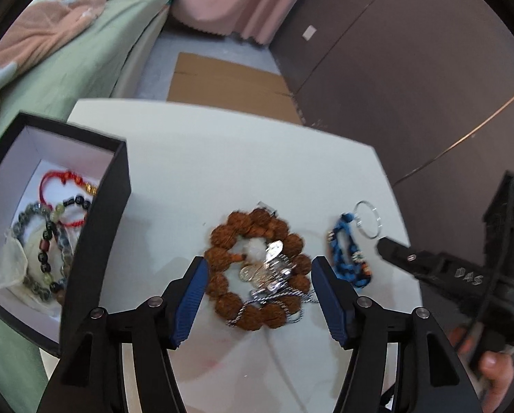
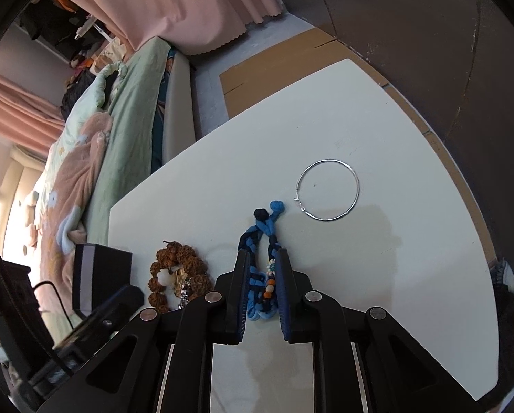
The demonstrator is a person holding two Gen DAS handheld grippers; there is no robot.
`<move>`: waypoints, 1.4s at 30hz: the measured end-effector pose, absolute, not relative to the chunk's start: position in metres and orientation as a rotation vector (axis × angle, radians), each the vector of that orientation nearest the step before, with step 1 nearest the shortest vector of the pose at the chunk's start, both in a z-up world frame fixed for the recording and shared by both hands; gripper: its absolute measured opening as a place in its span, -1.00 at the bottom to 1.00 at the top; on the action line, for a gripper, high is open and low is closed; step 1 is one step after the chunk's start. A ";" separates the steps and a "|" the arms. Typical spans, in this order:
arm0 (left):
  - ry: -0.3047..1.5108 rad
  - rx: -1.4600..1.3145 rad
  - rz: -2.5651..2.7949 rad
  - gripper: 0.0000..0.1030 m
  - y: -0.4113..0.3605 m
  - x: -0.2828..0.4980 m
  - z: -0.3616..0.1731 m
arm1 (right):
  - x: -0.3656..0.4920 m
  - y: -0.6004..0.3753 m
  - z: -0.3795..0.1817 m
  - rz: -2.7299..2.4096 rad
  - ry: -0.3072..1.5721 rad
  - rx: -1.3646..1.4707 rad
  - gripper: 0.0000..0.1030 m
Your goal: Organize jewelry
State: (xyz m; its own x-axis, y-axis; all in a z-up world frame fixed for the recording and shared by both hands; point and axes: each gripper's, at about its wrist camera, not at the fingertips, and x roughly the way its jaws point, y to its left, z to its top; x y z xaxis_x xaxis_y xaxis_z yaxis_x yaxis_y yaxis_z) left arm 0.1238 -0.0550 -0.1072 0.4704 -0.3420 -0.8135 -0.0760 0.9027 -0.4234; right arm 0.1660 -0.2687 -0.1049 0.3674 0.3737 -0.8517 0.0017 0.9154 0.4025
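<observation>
— Closest to us, the right tool (image 2: 261,289) has its blue pads nearly together, pinching the blue braided bracelet (image 2: 262,258) at its beaded end. It looks soft and light; I'd guess it will sag if lifted by one strand.

— And the left tool (image 1: 259,297)?

— Spread wide, nothing between the pads, hanging over the brown bead bracelet (image 1: 257,268) with a silver chain (image 1: 274,275) heaped across it. Those beads look hard, bumpy and heavier; squeezing across the ring's side seems safest. The chain is slippery and may slide off.

— Further out?

— A thin silver bangle (image 2: 328,190) lies flat on the tabletop (image 2: 411,258), stiff and hard to pinch. Over at the tabletop's left edge, the black box (image 1: 95,227) already holds several bracelets.
</observation>
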 end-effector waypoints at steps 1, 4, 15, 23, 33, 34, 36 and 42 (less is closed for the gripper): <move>1.080 -0.418 -0.150 0.17 -0.055 0.123 -0.109 | 0.167 -0.270 -0.105 0.245 1.177 0.366 -0.68; 1.092 -0.342 -0.098 -0.04 -0.061 0.121 -0.116 | 0.167 -0.272 -0.104 0.243 1.174 0.368 -0.68; 1.084 -0.310 -0.073 -0.63 -0.060 0.123 -0.131 | 0.165 -0.267 -0.104 0.246 1.178 0.348 -0.68; 0.863 -0.377 -0.203 -0.64 -0.056 0.101 -0.072 | 0.160 -0.271 -0.098 0.258 1.149 0.363 -0.68; 0.714 -0.455 -0.239 -0.64 -0.029 0.086 -0.032 | 0.154 -0.266 -0.090 0.302 1.107 0.379 -0.68; 0.692 -0.460 -0.242 -0.64 -0.026 0.083 -0.026 | 0.153 -0.266 -0.088 0.311 1.100 0.385 -0.68; 0.653 -0.473 -0.250 -0.64 -0.021 0.080 -0.017 | 0.152 -0.262 -0.083 0.336 1.078 0.399 -0.68; 0.548 -0.535 -0.289 -0.64 -0.008 0.070 0.004 | 0.148 -0.247 -0.071 0.423 1.023 0.462 -0.68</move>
